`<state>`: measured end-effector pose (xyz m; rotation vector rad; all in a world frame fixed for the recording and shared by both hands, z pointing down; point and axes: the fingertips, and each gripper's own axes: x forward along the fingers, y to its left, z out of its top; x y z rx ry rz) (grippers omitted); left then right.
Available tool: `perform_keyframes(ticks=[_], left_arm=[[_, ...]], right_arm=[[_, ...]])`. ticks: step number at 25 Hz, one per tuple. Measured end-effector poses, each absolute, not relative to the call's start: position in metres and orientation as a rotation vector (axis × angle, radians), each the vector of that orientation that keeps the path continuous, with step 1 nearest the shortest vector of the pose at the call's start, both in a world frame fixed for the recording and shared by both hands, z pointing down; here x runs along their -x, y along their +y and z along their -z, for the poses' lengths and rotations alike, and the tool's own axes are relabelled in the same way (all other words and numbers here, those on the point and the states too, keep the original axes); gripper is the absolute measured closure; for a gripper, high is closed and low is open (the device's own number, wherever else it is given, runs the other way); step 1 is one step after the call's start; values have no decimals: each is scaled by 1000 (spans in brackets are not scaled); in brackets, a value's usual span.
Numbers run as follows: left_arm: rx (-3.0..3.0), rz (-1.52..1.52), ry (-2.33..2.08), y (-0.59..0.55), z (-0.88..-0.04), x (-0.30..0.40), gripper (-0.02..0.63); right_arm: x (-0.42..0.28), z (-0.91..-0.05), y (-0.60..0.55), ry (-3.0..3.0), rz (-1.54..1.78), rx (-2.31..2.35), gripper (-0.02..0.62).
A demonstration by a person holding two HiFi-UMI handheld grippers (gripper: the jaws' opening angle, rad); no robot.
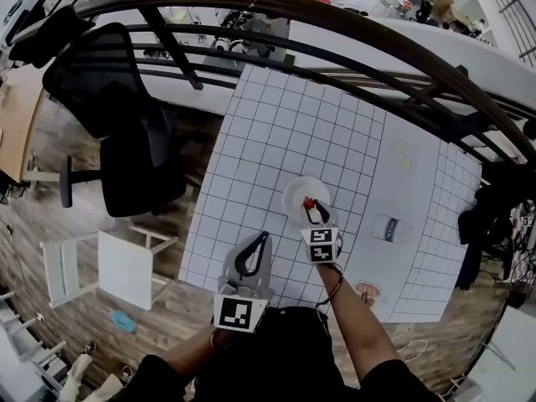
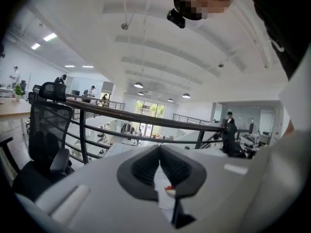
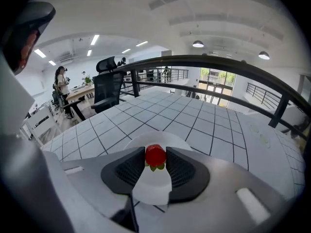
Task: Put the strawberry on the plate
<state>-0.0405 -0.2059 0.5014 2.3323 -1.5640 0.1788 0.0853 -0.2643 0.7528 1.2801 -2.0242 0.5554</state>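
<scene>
In the head view, your right gripper [image 1: 315, 212] reaches out over the grid-patterned table [image 1: 276, 124] with its tips above the near part of the white plate [image 1: 295, 193], and a small red strawberry [image 1: 309, 202] sits right at those tips. From here you cannot tell whether the fruit touches the plate or hangs just above it. Your left gripper [image 1: 265, 238] lies nearer to you and to the left of the plate, apart from it and pointing toward it. A black office chair [image 1: 126, 132] stands off the table's left edge, and a dark curved railing [image 1: 335, 19] runs past the far side. In the left gripper view, your left gripper [image 2: 159, 148] has its two dark jaws meeting at the tips with nothing pinched between them. Through the opening lower down, a speck of red shows beside the white of the plate [image 2: 165, 200]. The black chair [image 2: 46, 130] stands to the left and the railing [image 2: 146, 120] crosses behind. In the right gripper view, your right gripper [image 3: 155, 152] is clamped on the strawberry [image 3: 155, 157]. Both ribbed pads press its sides, its red body is up and its green leaves hang below. The plate [image 3: 146, 141] lies directly beneath the jaws on the table [image 3: 204, 125].
</scene>
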Motion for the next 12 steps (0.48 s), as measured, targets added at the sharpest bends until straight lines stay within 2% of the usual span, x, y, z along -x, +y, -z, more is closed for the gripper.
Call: perform_keyframes(ticks=[12], left_arm=[[-2282,-206,-1615,-205,-509,51,595]], right_arm=[[-86,-786,-272,-1983,-597,-1234,460]])
